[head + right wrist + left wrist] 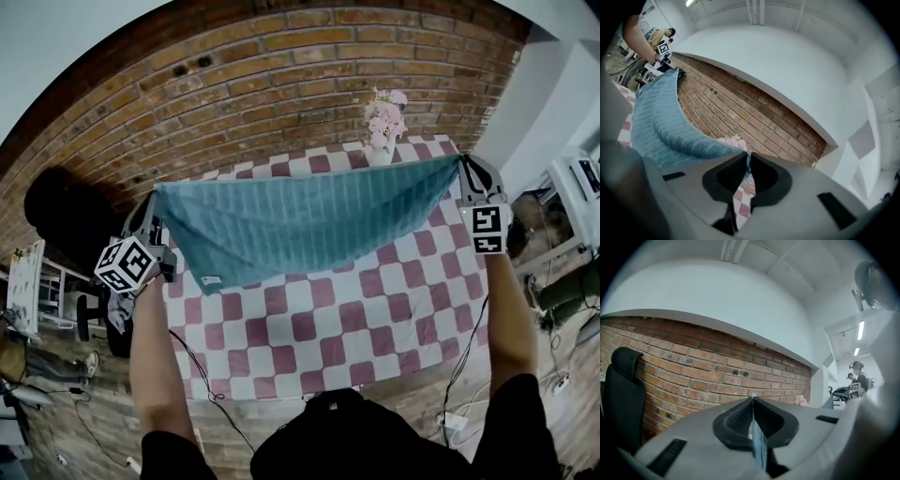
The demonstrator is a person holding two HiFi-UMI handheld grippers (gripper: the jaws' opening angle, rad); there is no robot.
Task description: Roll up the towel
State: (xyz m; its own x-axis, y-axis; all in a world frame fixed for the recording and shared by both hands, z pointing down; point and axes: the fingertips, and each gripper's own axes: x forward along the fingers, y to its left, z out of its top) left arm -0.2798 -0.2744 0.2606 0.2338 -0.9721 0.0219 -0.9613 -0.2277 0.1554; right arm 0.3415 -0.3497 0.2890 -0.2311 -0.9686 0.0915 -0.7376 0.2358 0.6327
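**Teal towel, held spread above the checked table**

Item: one teal ribbed terry towel (300, 225), hanging clear of the table (328, 328) with its red-and-white checked cloth. It sags in the middle, a small label at its lower left.

Hold: the left gripper (155, 199) is clenched on the upper left corner and the right gripper (466, 167) on the upper right. Each gripper view shows a thin fabric edge nipped between closed pads.

Purpose, as judged: stretched by two corners to hang flat, ready to lay down. No roll is begun.

Pose: both forearms reach forward and wide apart, with the grippers level.

Nearby: a white vase (381, 155) of pink flowers at the far edge.
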